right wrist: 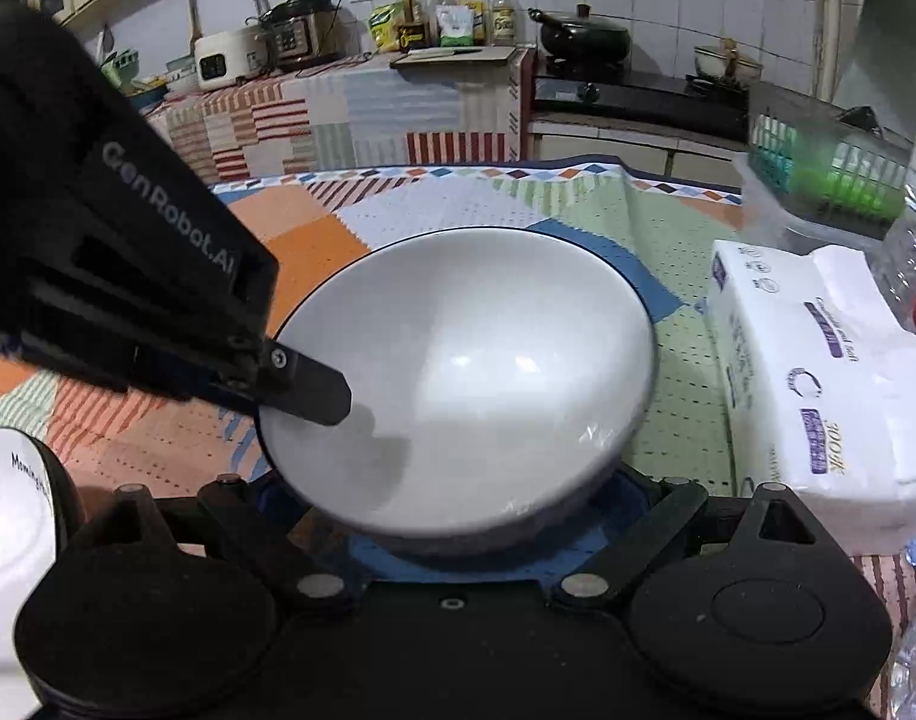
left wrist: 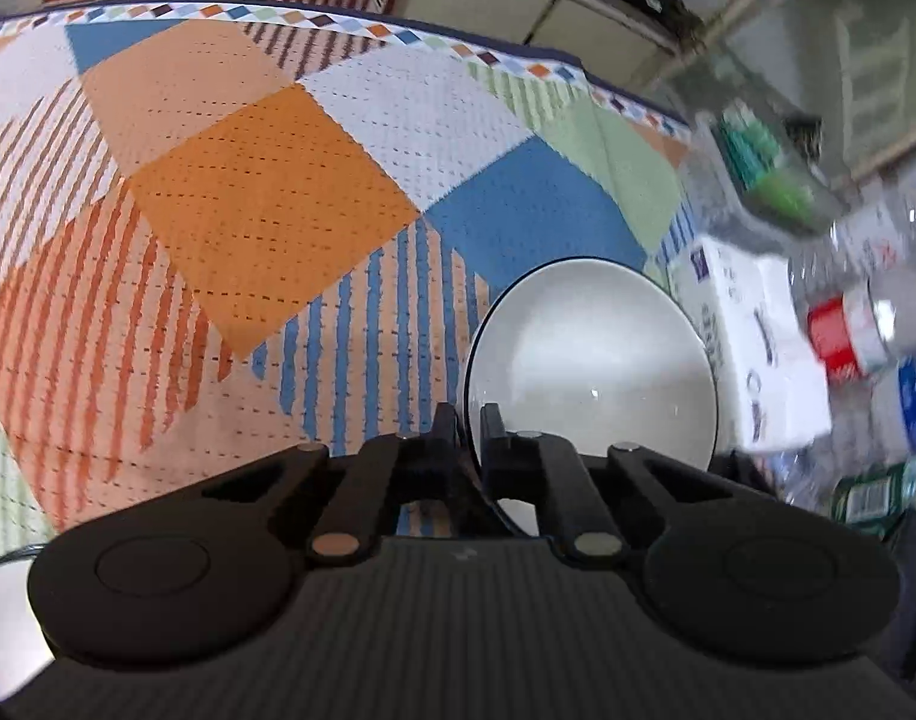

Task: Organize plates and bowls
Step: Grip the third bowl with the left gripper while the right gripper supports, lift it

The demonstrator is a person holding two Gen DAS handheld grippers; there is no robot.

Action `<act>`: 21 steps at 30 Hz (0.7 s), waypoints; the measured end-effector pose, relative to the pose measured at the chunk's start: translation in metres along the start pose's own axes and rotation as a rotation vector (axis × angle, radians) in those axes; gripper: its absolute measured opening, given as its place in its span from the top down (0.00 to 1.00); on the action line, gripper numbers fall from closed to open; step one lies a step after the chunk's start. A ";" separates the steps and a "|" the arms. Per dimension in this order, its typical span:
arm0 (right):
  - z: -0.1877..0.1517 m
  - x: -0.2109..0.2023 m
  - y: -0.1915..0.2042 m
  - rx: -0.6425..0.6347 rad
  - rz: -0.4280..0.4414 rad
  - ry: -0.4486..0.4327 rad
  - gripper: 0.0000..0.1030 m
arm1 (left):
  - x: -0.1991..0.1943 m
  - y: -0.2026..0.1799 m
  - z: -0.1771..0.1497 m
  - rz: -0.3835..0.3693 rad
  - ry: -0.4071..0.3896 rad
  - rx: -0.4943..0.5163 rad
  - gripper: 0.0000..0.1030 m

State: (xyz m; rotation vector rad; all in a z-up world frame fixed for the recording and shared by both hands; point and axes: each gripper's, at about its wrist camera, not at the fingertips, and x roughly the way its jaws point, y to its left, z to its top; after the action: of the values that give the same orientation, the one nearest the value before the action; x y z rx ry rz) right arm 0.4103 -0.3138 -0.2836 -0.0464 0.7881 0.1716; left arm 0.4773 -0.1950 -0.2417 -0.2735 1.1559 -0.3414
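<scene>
- The left gripper point(left wrist: 470, 420) is pinching the left rim of the white bowl point(right wrist: 458, 384) — one finger inside, one outside.
- The right gripper sits at the bowl's near side — its fingers are hidden, so I cannot tell their state.

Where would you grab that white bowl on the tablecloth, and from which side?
By its thin rim, on the side away from the tissue pack, which crowds the other side. The white bowl is wide, smooth and rounded, so only the edge fits between two fingers. The left gripper does this already: one finger inside, one outside, shut on the rim, coming steeply from above.
</scene>
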 end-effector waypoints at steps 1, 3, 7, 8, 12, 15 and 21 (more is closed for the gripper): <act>0.000 0.000 0.001 -0.017 0.002 0.007 0.06 | 0.000 -0.001 0.000 0.008 0.012 0.013 0.94; 0.000 -0.002 0.000 -0.034 0.021 0.021 0.06 | -0.002 -0.001 -0.001 0.008 0.037 0.019 0.93; 0.000 -0.011 0.002 -0.038 0.055 0.076 0.06 | -0.009 0.001 -0.004 -0.005 0.091 0.008 0.93; 0.001 -0.016 0.003 -0.039 0.058 0.090 0.06 | -0.012 0.001 -0.006 -0.011 0.095 0.009 0.92; 0.005 -0.033 0.008 -0.052 0.076 0.138 0.06 | -0.030 0.002 -0.013 -0.020 0.129 -0.028 0.92; 0.007 -0.049 0.013 -0.051 0.085 0.165 0.06 | -0.047 -0.001 -0.022 -0.030 0.118 -0.030 0.92; 0.012 -0.089 0.031 -0.097 0.077 0.179 0.06 | -0.090 -0.011 -0.038 -0.016 0.121 0.027 0.92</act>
State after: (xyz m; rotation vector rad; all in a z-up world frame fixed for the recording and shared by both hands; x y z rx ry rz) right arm 0.3518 -0.2946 -0.2110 -0.1241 0.9604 0.2814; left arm 0.4088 -0.1708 -0.1758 -0.2410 1.2677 -0.3917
